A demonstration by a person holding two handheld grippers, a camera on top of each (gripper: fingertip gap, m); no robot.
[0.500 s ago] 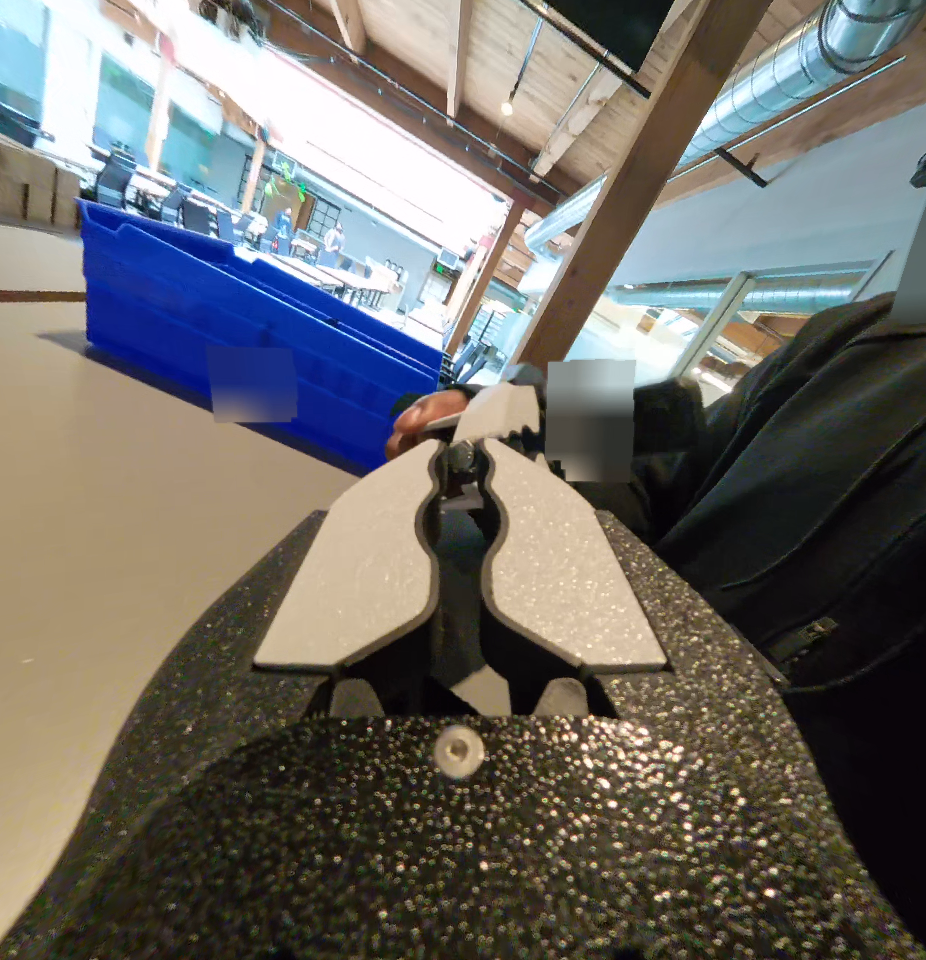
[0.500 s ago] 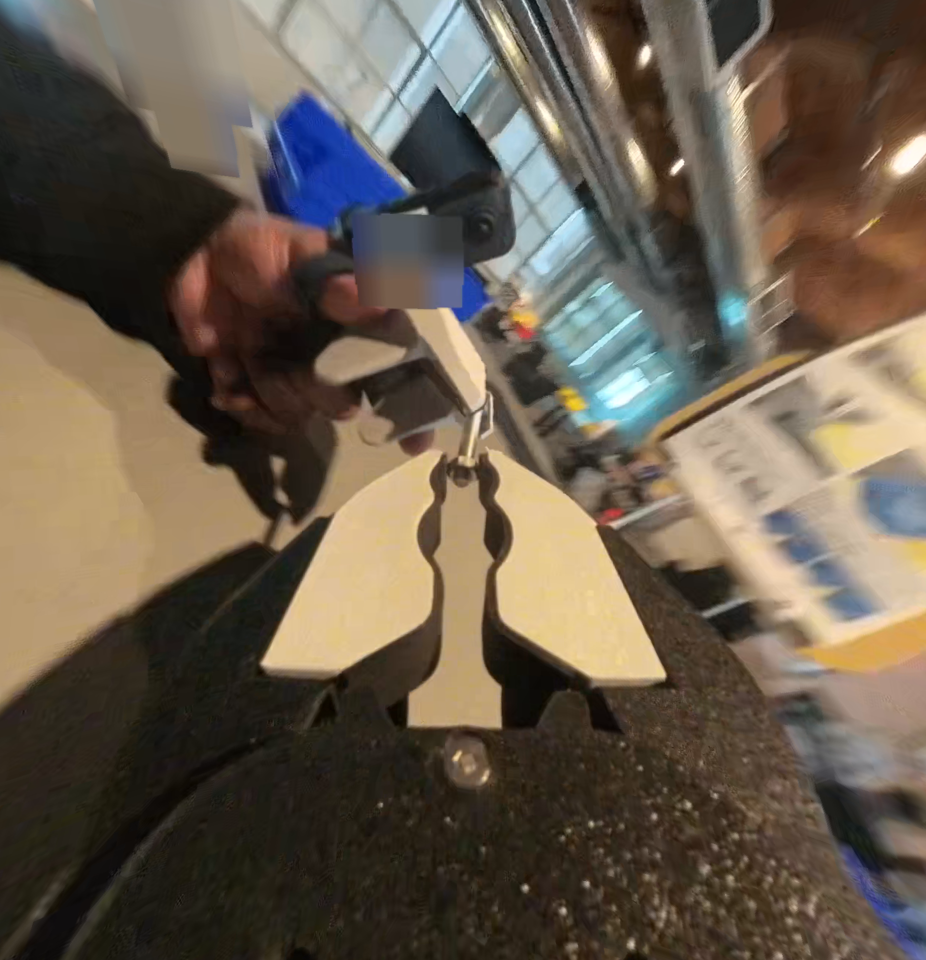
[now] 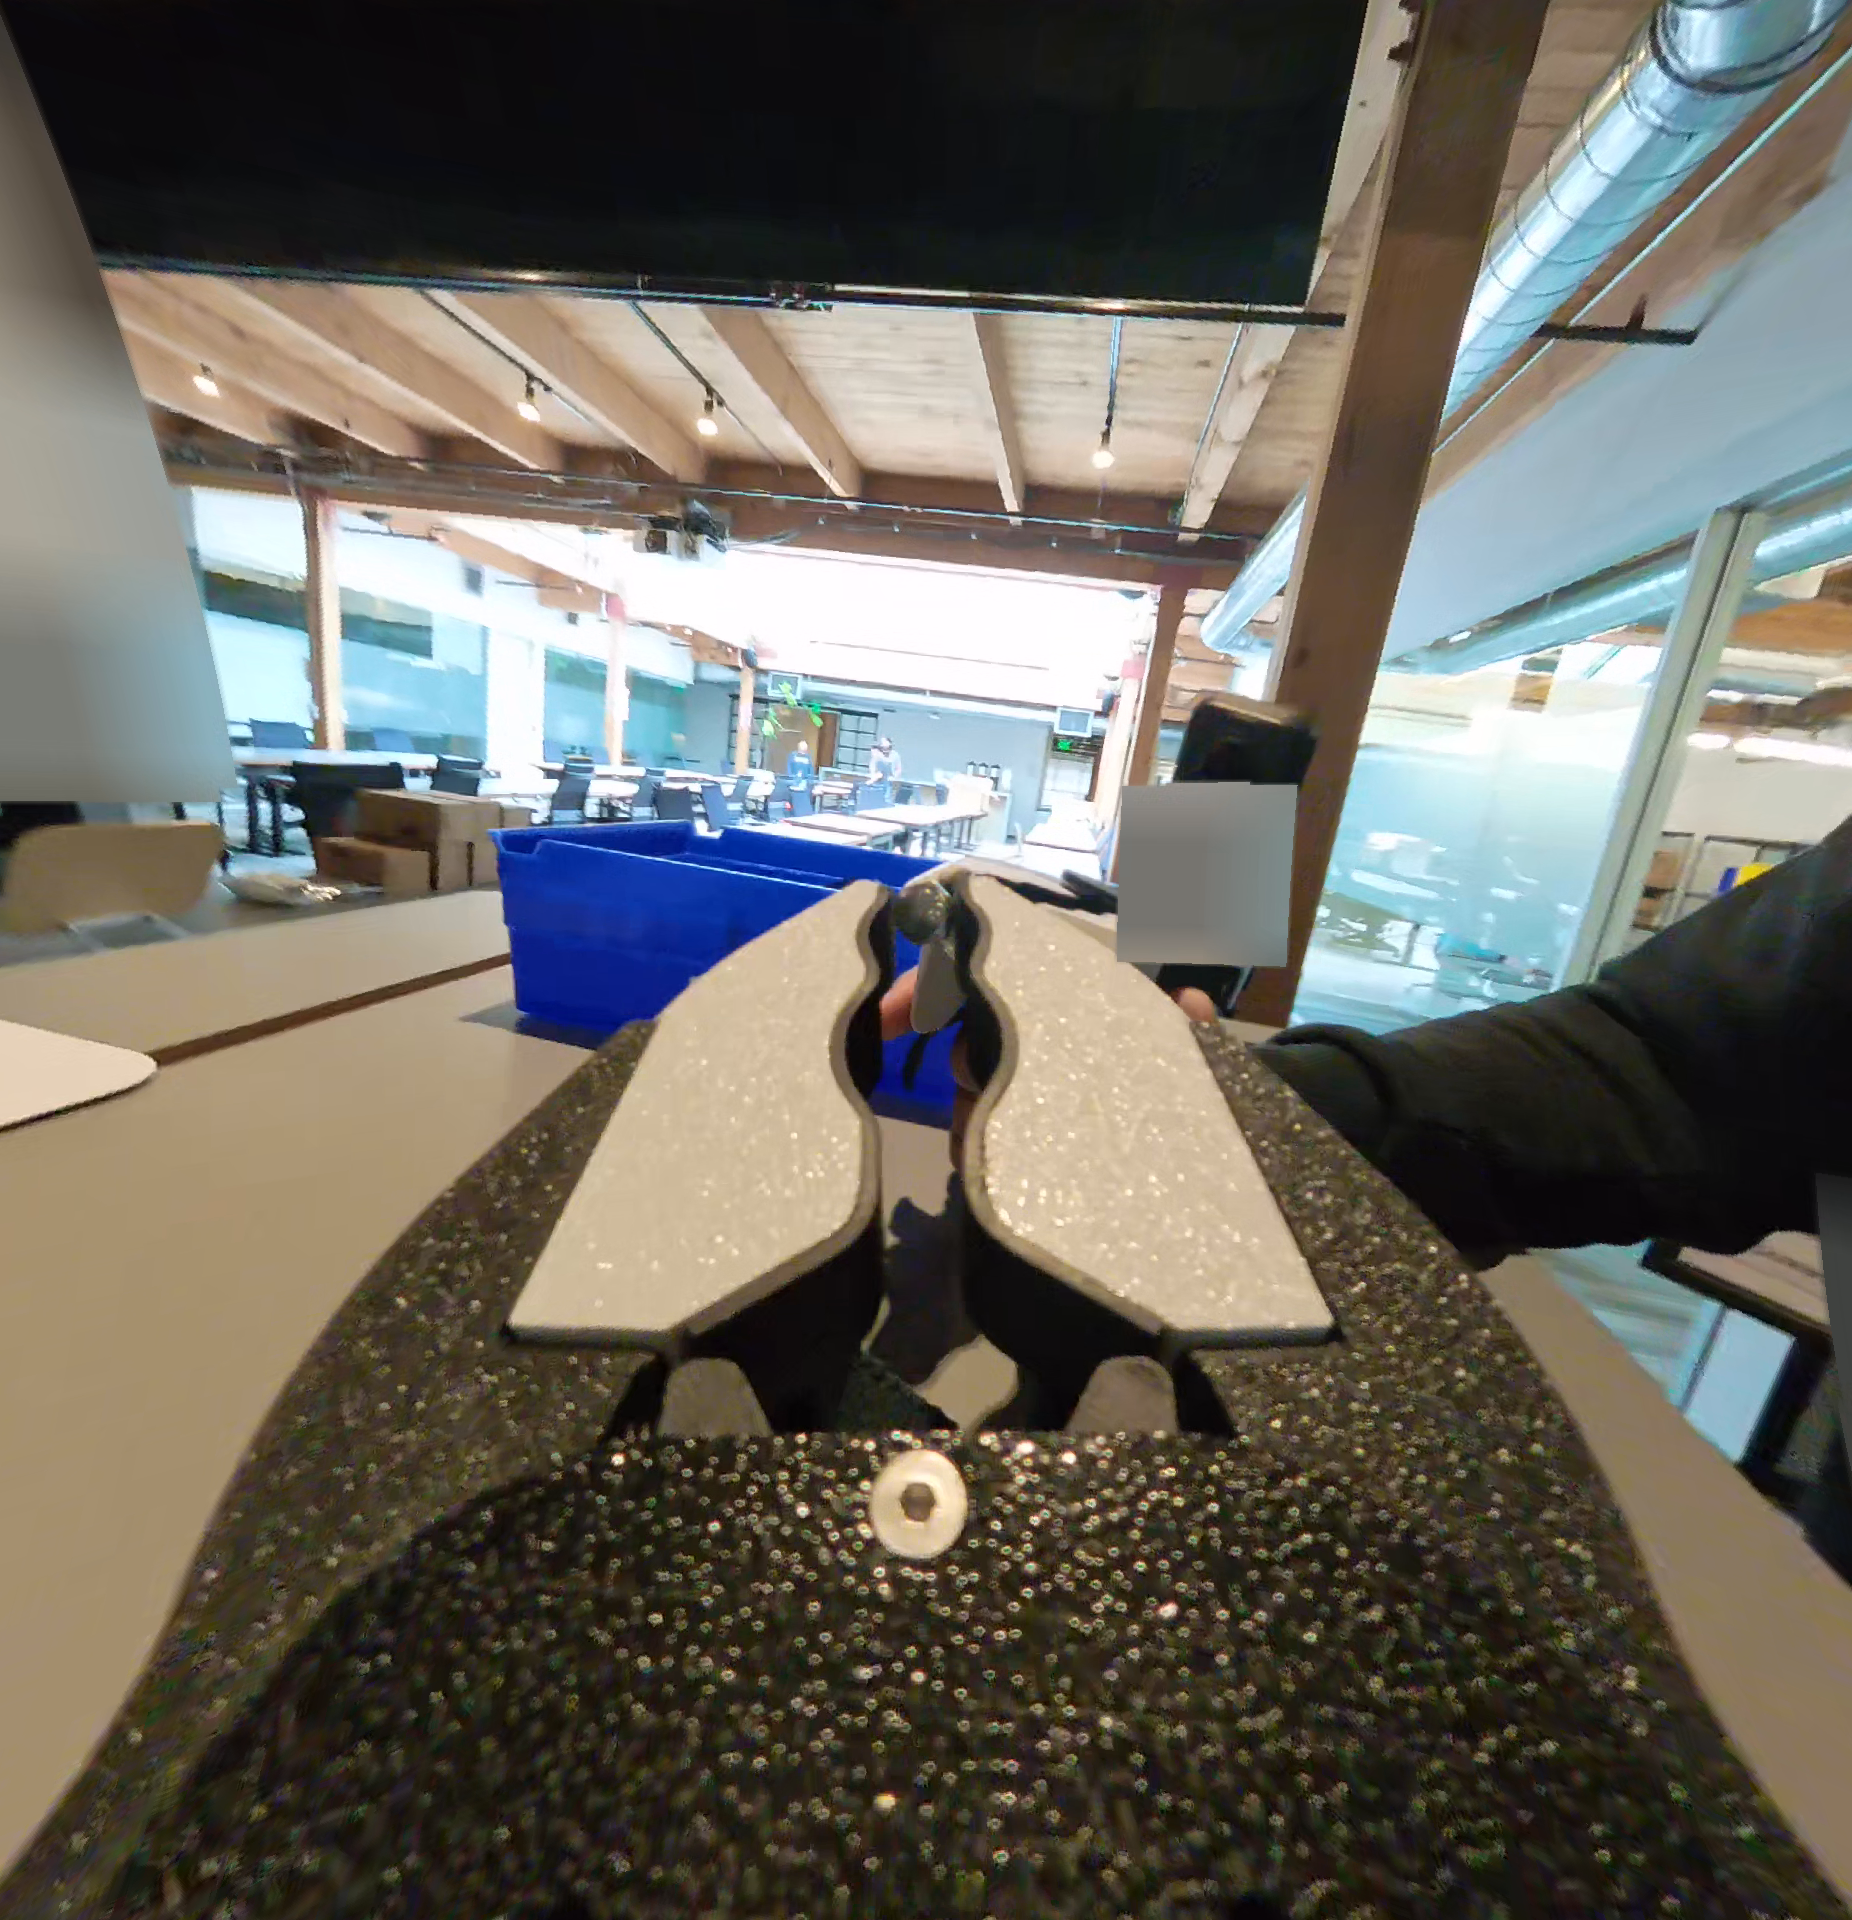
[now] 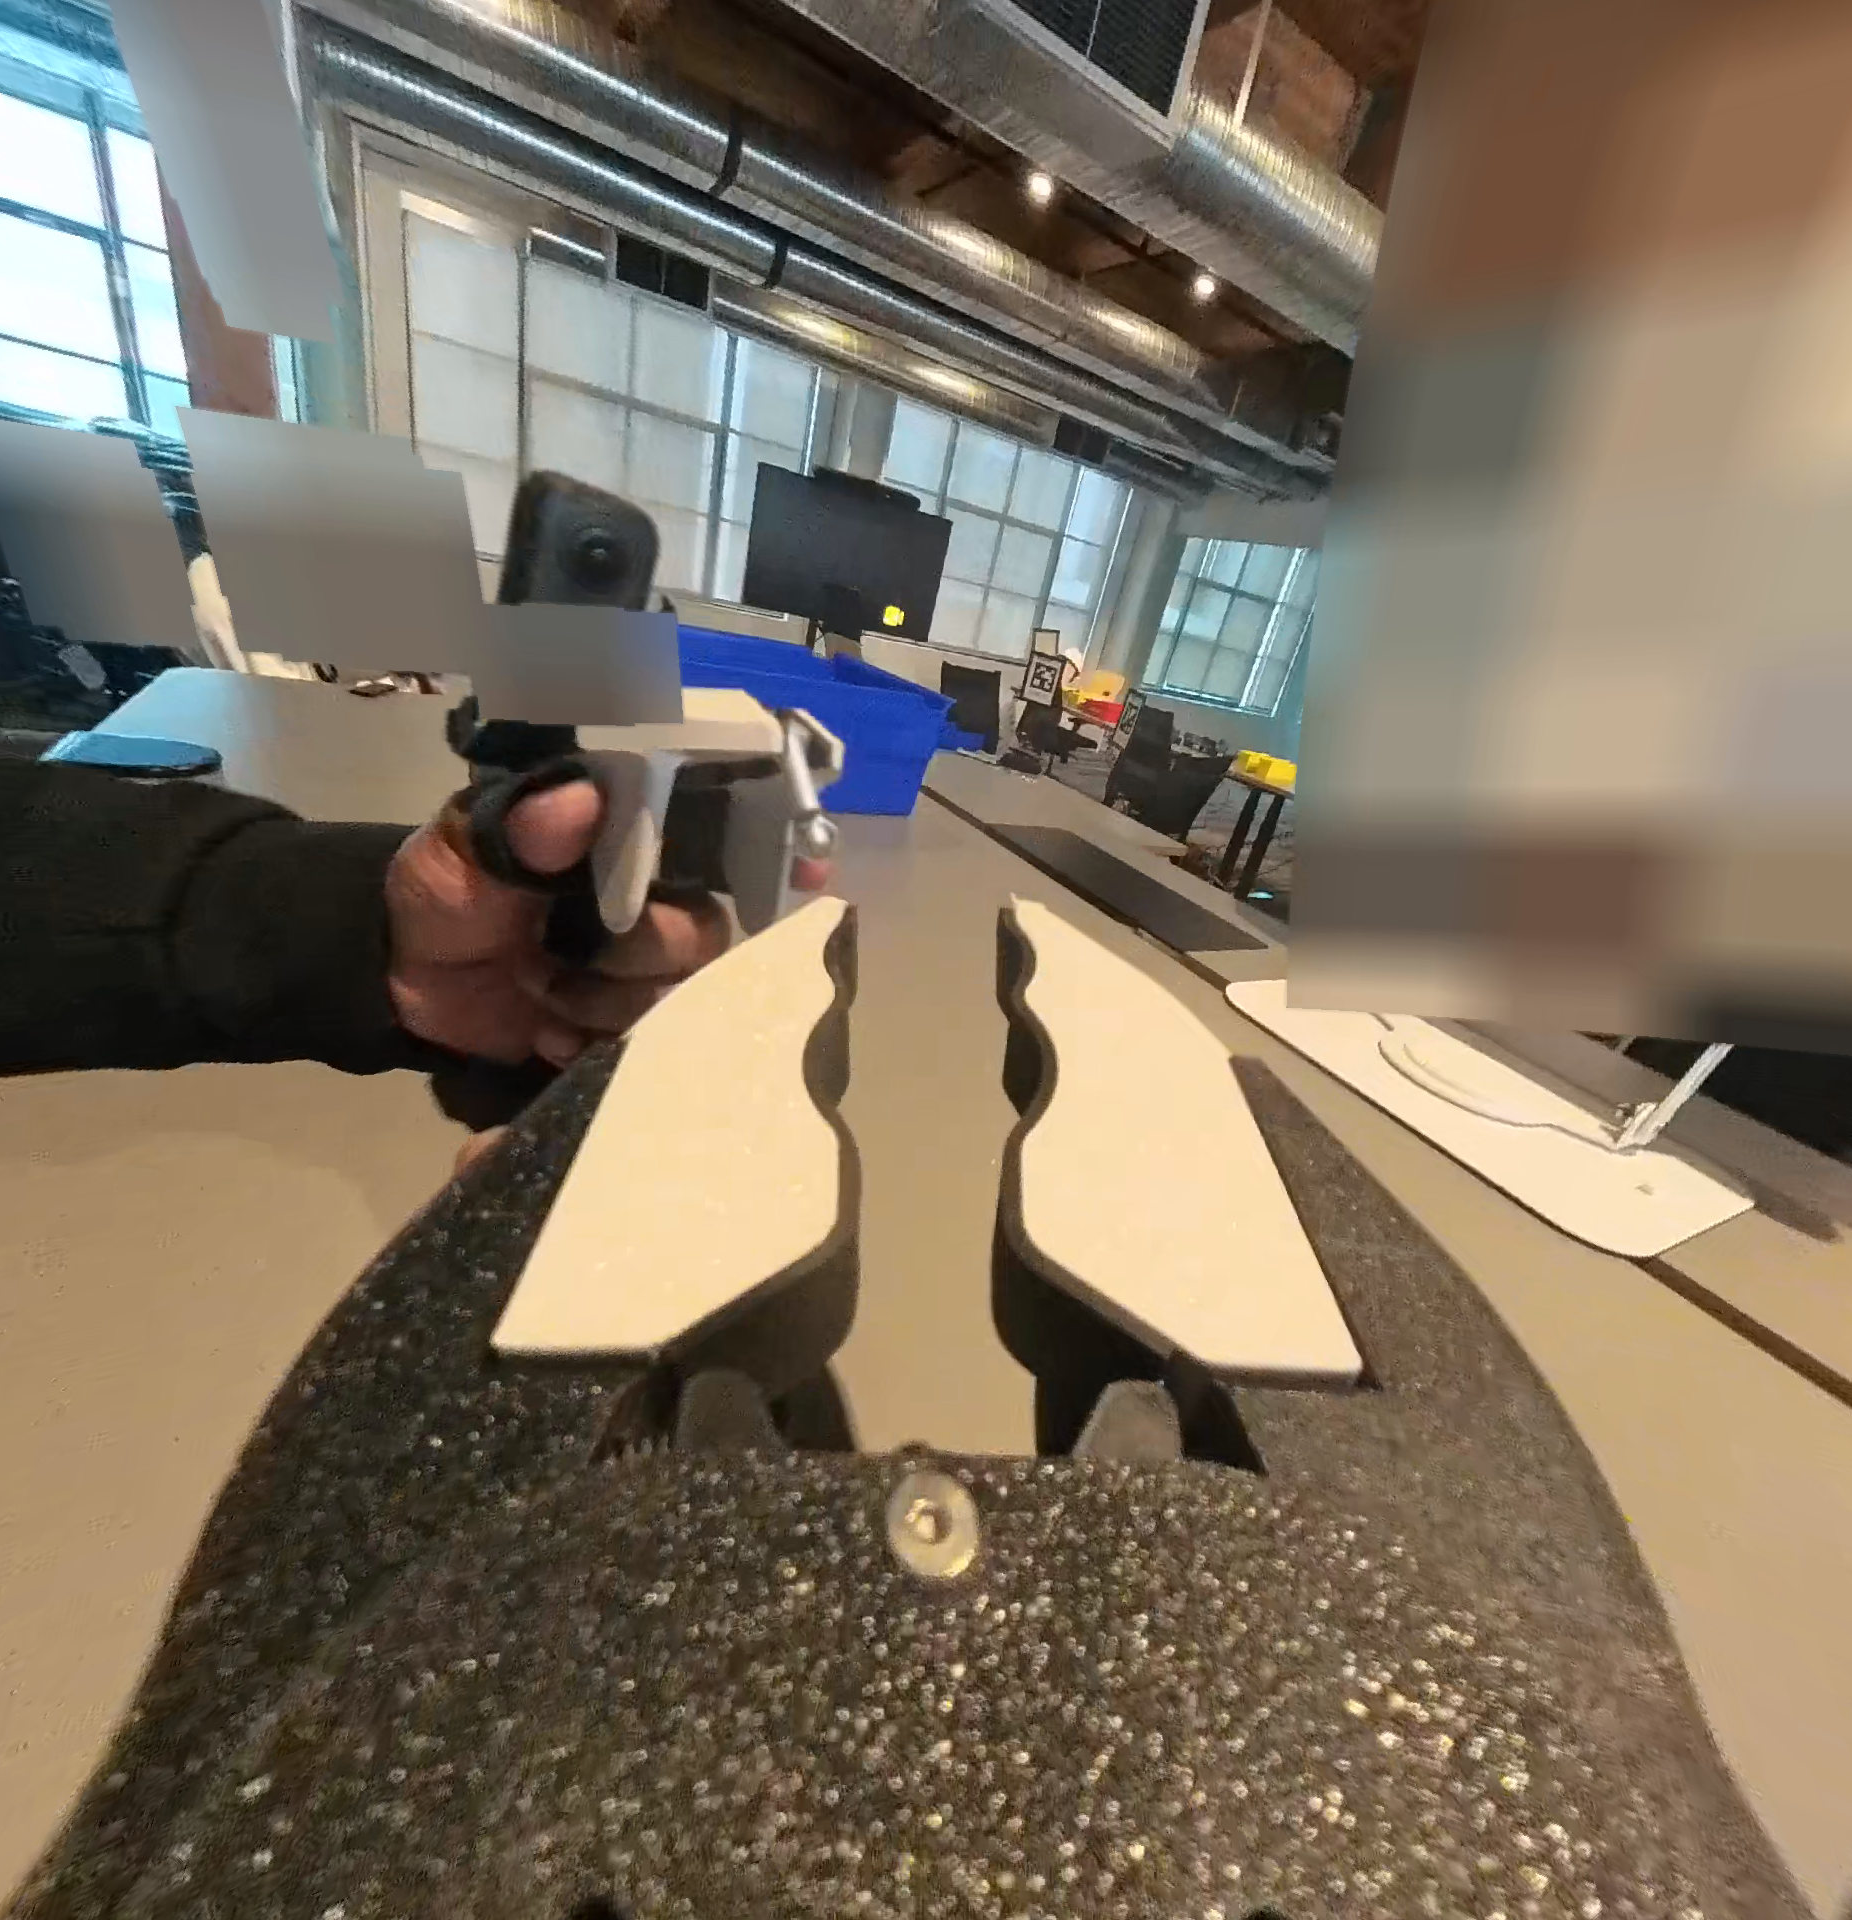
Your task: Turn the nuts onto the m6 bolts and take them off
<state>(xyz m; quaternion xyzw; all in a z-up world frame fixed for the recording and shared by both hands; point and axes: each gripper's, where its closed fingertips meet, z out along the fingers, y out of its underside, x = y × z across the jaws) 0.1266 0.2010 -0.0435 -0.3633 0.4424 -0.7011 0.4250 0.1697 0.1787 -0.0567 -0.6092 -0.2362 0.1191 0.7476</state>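
Silver bolt (image 3: 920, 914) pinched at the tips of the left gripper (image 3: 927, 920), at 11 o'clock from the right gripper (image 4: 924, 914), spread empty above the grey counter (image 4: 174, 1247)

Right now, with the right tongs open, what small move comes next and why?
Probably bring the right tongs left and up to the bolt that the left tongs hold out and close on its end; the right tongs are open, empty and apart from it.

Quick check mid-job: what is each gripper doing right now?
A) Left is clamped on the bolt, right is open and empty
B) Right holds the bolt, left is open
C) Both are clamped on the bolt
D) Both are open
A: the left gripper pinches the bolt at its tips, while the right gripper shows bare table between its parted fingers.
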